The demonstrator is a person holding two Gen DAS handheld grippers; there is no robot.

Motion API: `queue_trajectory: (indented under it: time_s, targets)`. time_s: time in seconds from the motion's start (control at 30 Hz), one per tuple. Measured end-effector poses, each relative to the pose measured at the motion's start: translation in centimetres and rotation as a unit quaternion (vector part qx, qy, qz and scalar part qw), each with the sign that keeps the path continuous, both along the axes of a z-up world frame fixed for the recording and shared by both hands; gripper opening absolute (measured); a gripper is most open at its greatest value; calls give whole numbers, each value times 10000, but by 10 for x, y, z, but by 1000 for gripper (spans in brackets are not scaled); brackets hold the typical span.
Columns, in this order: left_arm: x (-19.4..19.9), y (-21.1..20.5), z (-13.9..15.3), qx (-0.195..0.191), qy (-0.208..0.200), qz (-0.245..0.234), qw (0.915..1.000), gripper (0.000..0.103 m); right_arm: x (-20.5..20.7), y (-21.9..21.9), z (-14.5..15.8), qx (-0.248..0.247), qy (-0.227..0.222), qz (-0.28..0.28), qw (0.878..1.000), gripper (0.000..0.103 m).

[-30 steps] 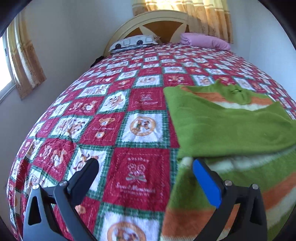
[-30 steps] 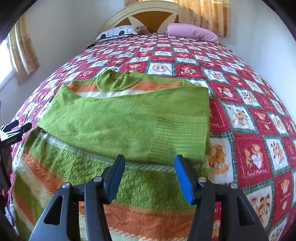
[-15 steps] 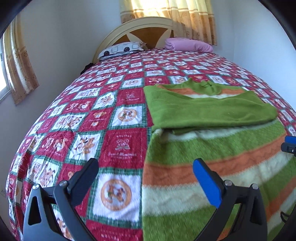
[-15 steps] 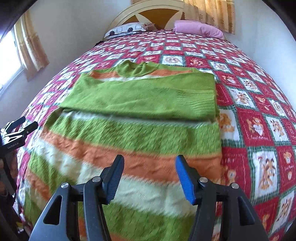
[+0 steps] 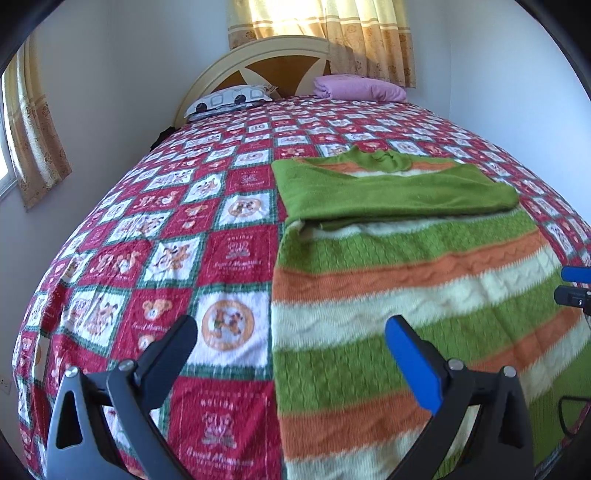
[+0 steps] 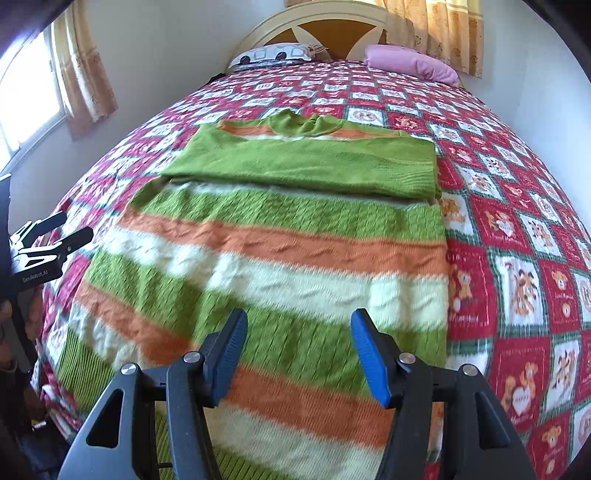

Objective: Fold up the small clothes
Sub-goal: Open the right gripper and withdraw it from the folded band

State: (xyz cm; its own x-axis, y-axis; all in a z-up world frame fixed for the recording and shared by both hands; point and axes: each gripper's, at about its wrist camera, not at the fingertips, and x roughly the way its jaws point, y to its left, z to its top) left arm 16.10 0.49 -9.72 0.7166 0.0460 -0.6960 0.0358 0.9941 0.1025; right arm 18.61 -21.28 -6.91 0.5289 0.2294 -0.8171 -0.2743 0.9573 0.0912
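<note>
The left tool (image 5: 291, 339) hangs above the bed with its two fingers spread wide and nothing between them; one finger is black, the other carries a blue pad. Below the gap lies the left edge of the striped sweater (image 5: 406, 280), so the black finger stands over the red patchwork bedspread (image 5: 155, 229) and the blue one over the knit.

The right tool (image 6: 299, 339) also stands apart, both blue pads free of the cloth, with the sweater's green, orange and cream bands spread flat directly under and ahead of it. The near part of the knit is blurred.

Ahead of both tools, the sweater's plain green sleeves (image 6: 306, 162) are folded across the chest as one flat band, and beyond that band the green collar (image 6: 303, 123) points toward the headboard (image 6: 325, 29). The hem end of the sweater lies nearest the tools and runs out of view at the bottom edge.

Farther ahead, at the head of the bed, a black-and-white patterned pillow (image 6: 275, 55) lies on the left and a pink pillow (image 6: 410, 64) on the right. Yellow curtains (image 5: 321, 33) hang behind the headboard.

In the right wrist view, the left tool shows at the far left edge, beside the sweater's left side.
</note>
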Motion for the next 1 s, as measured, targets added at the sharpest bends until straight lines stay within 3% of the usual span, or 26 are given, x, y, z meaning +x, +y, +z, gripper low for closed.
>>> queue_trajectory:
  time_s: [0.6,1.0]
  targets:
    - [-61,7,-7,-76,168,-170,9997,103,-69,5,0,-125,110,218,9996,60]
    - [-103,15,-24,-297,584,-201,9977,103,-102,-16,-9,25,203,52,9998,60]
